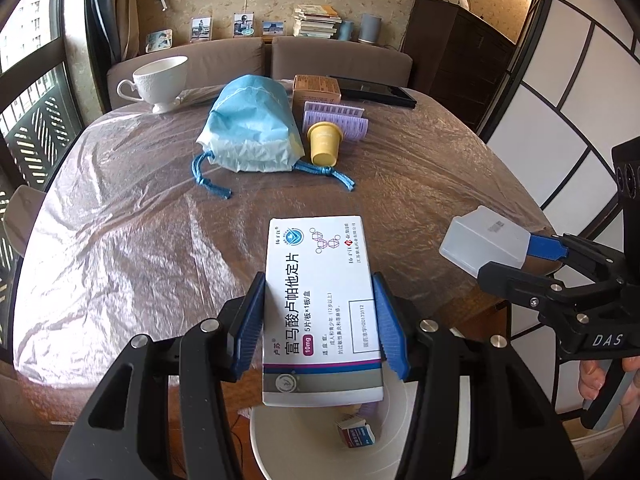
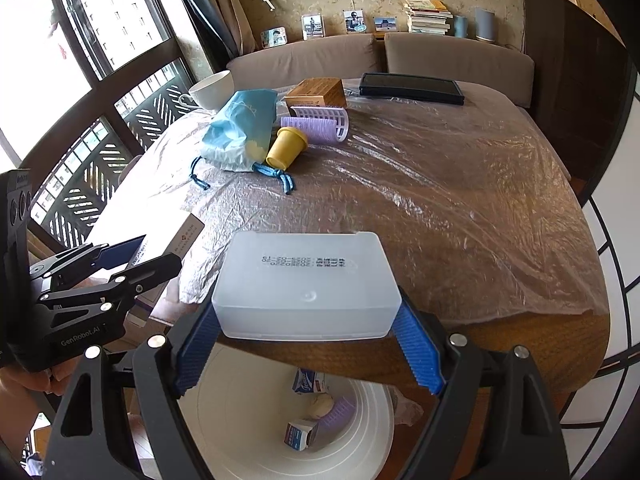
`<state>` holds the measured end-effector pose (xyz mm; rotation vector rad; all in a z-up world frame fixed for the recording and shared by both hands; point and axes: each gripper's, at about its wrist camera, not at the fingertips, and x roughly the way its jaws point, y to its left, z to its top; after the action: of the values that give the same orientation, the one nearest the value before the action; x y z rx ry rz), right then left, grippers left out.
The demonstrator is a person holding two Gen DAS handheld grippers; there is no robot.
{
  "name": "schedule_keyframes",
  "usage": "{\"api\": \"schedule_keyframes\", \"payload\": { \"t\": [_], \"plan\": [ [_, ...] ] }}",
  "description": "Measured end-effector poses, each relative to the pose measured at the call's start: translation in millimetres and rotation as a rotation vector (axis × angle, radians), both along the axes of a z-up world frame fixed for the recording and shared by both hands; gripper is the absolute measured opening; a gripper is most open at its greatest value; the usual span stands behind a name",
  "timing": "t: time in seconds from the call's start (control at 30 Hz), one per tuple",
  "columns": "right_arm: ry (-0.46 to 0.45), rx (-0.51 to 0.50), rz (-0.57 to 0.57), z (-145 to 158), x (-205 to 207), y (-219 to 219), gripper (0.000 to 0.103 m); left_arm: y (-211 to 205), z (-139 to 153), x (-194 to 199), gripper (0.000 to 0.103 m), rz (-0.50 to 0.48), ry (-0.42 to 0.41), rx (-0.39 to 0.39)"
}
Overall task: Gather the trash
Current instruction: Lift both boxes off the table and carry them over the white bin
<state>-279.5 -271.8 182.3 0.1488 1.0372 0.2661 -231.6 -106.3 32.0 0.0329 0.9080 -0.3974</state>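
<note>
My left gripper [image 1: 320, 320] is shut on a white medicine box [image 1: 320, 300] with Chinese print, held over the near table edge above a white bin [image 1: 280, 452]. My right gripper [image 2: 308, 344] is shut on a translucent plastic box [image 2: 306, 286], held above the same white bin [image 2: 248, 420]. The bin holds small cartons [image 2: 300, 434] and a purple roller [image 2: 340, 410]. The right gripper shows in the left wrist view [image 1: 532, 256], and the left gripper in the right wrist view [image 2: 120, 264]. Farther on the table lie a blue drawstring bag [image 1: 252, 124], a yellow cup [image 1: 325, 142] and purple hair rollers [image 1: 344, 120].
The round table [image 2: 440, 184] has a clear plastic cover. At its far side stand a white teacup [image 1: 160, 80], a brown carton [image 1: 316, 88] and a black flat case [image 1: 376, 90]. A sofa [image 2: 320, 56] is behind, a window to the left and a panelled screen to the right.
</note>
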Motion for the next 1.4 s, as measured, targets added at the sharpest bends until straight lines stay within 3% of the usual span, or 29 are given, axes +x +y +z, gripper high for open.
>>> {"api": "schedule_keyframes", "payload": {
  "t": [0.97,1.4],
  "plan": [
    [-0.007,-0.081,0.049,-1.1,-49.8,2.8,0.08,2.0,-16.7,-57.7,0.053,0.069,0.046,0.032],
    [0.025,-0.095,0.069,-14.8,-69.3,2.0,0.08,-9.2,-30.8,-74.9,0.053,0.071,0.071,0.054]
  ]
}}
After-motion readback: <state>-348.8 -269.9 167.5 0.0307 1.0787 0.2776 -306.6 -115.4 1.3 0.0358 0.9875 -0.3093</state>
